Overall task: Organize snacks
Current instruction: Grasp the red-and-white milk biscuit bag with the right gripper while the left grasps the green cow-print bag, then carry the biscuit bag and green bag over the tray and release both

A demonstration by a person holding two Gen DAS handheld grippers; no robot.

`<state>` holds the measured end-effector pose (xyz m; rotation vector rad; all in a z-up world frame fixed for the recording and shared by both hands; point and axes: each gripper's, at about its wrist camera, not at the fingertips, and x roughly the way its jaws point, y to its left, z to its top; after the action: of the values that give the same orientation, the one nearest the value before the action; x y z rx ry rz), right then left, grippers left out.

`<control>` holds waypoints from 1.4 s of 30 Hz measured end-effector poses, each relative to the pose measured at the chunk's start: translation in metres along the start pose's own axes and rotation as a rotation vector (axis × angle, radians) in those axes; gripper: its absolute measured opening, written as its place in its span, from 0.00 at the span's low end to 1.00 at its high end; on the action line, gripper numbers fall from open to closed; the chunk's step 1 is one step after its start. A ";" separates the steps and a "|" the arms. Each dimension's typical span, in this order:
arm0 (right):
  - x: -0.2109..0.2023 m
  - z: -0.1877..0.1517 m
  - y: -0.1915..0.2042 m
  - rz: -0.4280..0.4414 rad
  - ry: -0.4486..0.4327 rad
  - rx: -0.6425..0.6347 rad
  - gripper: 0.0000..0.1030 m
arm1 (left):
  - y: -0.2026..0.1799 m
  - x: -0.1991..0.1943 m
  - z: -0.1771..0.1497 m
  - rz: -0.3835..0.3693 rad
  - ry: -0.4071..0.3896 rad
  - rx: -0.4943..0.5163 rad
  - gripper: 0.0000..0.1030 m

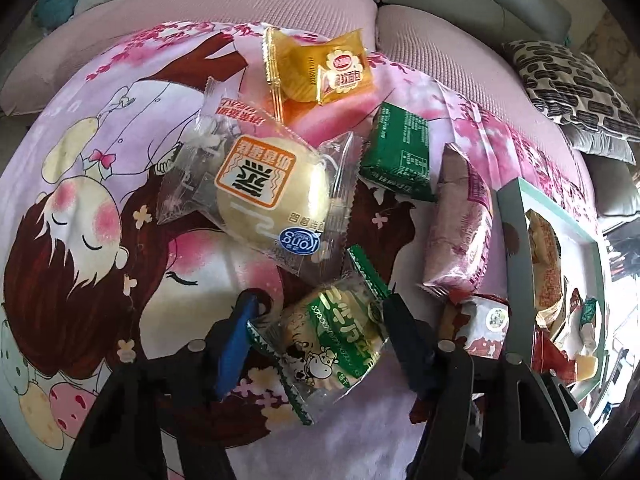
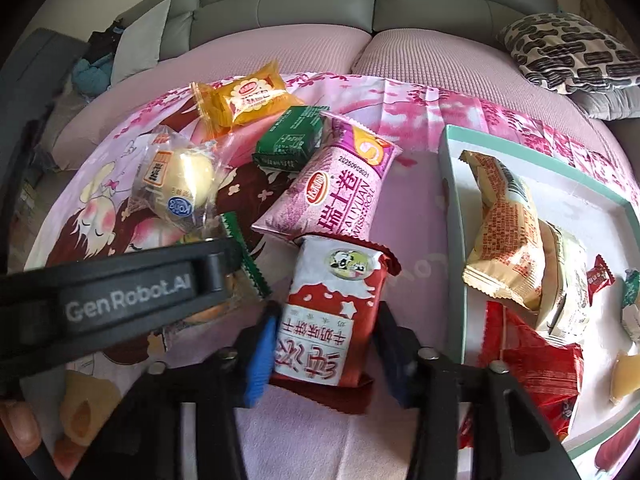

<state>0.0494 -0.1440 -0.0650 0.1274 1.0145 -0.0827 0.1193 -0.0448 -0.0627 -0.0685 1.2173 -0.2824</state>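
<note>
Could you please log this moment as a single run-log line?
left gripper: shut on green-and-clear cow-print biscuit packet | right gripper: shut on red-and-white biscuit packet | teal-rimmed white tray: partly filled

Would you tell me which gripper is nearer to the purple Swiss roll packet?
The right gripper. It straddles the red and white biscuit packet that touches the purple Swiss roll packet. The left gripper straddles the green cow packet, farther to the side.
</note>
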 end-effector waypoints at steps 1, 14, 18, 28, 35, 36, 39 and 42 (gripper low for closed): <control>0.000 0.000 -0.001 0.003 0.000 0.003 0.41 | 0.000 0.000 0.000 -0.005 -0.001 0.002 0.60; -0.022 0.002 -0.006 0.046 -0.055 0.019 0.40 | 0.003 -0.021 0.001 -0.049 -0.046 0.000 0.55; -0.037 0.004 -0.007 0.057 -0.093 0.024 0.40 | 0.008 -0.038 0.001 -0.057 -0.088 -0.008 0.55; -0.055 0.008 -0.006 0.067 -0.135 0.019 0.40 | 0.011 -0.063 0.002 -0.063 -0.153 -0.015 0.55; -0.059 0.008 -0.010 0.073 -0.141 0.029 0.40 | 0.005 -0.072 0.004 -0.059 -0.181 -0.011 0.55; -0.061 0.008 -0.012 0.074 -0.144 0.031 0.40 | 0.004 -0.074 0.004 -0.059 -0.186 -0.007 0.55; -0.066 0.009 -0.020 0.072 -0.157 0.047 0.40 | -0.005 -0.079 0.006 -0.067 -0.199 0.011 0.55; -0.074 0.011 -0.034 0.060 -0.176 0.082 0.40 | -0.019 -0.088 0.007 -0.090 -0.227 0.040 0.55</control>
<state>0.0157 -0.1790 0.0013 0.2220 0.8315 -0.0794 0.0949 -0.0415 0.0242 -0.1180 0.9842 -0.3673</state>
